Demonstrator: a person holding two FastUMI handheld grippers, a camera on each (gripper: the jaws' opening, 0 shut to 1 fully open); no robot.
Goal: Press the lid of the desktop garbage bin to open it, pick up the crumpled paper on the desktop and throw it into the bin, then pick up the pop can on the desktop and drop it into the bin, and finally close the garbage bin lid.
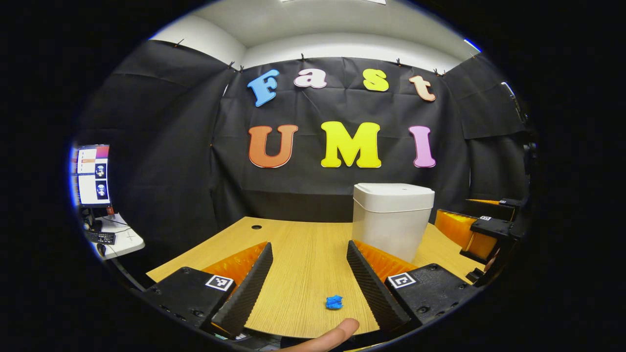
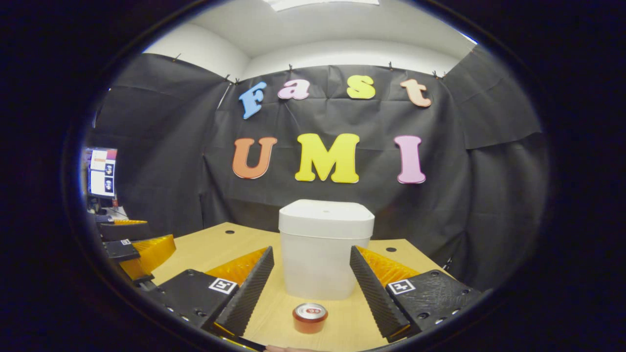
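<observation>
- In the left gripper view the left gripper [image 1: 309, 264] hangs over the wooden counter [image 1: 303, 244] with its fingers spread wide and nothing held between them
- A small blue crumpled paper [image 1: 334, 302] lies on the counter in the gap between those fingers, low in the view and nearer the right-hand finger, touching neither
- A person's fingertip [image 1: 337, 332] pokes in at the bottom edge, just below the paper
- The white garbage bin [image 1: 392, 219] stands upright toward the back of the counter, right of centre, its lid [image 1: 393, 191] down and flat on top
- The right gripper [image 1: 481, 230] shows at the right edge of this view, just beside the bin, apart from it; from here I cannot tell how its fingers stand
- In the right gripper view the right gripper [image 2: 312, 274] faces the bin [image 2: 320, 249] head-on, fingers spread wide apart and empty
- The orange pop can [image 2: 309, 318] stands upright on the counter [image 2: 215, 244] between those fingers, just in front of the bin and apart from it, its silver top showing
- The left gripper [image 2: 132, 249] sits at the left edge of this view, over the counter's near left part
- A monitor [image 1: 93, 173] on a side desk glows at the far left, beyond the counter
</observation>
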